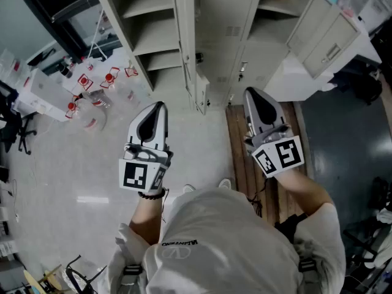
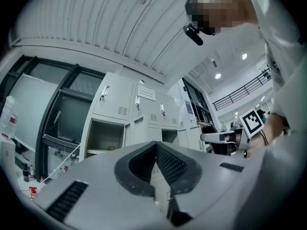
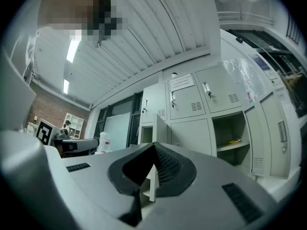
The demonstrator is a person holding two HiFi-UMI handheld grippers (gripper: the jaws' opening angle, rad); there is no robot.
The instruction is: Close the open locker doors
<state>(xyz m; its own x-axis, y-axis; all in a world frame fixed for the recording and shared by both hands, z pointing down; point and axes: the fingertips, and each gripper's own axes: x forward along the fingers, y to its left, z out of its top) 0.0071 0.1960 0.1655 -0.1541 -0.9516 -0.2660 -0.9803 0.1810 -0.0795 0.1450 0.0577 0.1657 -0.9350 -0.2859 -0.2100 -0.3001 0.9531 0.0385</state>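
Note:
A bank of grey lockers [image 1: 214, 23] stands ahead of me. The left locker [image 1: 150, 35] is open and shows bare shelves; its door [image 1: 185, 41] sticks out edge-on toward me. The right locker [image 1: 278, 8] is open too, with its door [image 1: 324, 38] swung out to the right. My left gripper [image 1: 160, 105] is shut and empty, a short way in front of the left door. My right gripper [image 1: 251, 92] is shut and empty, between the two open lockers. The open compartment [image 2: 103, 135] shows over the left gripper [image 2: 156, 145]. The right gripper [image 3: 153, 146] faces the door's edge [image 3: 160, 128] and the right open locker [image 3: 232, 133].
Several bottles with red labels [image 1: 92, 94] stand on the floor at the left. A wooden slatted platform [image 1: 245, 158] lies under my right side. A white cabinet [image 1: 306, 72] stands right of the lockers, and a black chair [image 1: 12, 130] at the far left.

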